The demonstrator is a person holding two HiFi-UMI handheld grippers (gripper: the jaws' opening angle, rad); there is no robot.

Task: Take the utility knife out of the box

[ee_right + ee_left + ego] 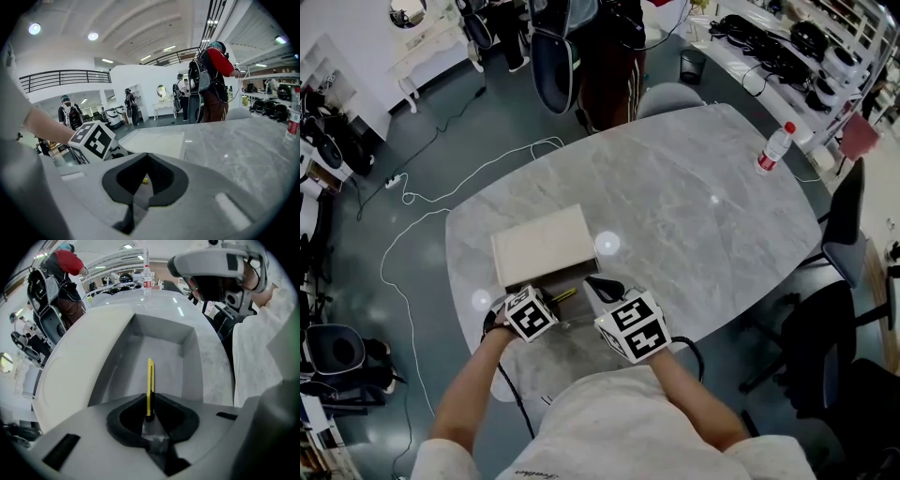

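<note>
One utility knife (150, 380), pinched in left claw (149, 417)

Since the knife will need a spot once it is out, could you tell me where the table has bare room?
The widest bare stretch of table lies between the box and the bottle. The near edge, at the box's open side, is crowded: the left tool, the right tool and the knife.

Probably lab: equipment shelves (787, 47), floor cables (405, 199) (balcony (61, 77) above).
</note>
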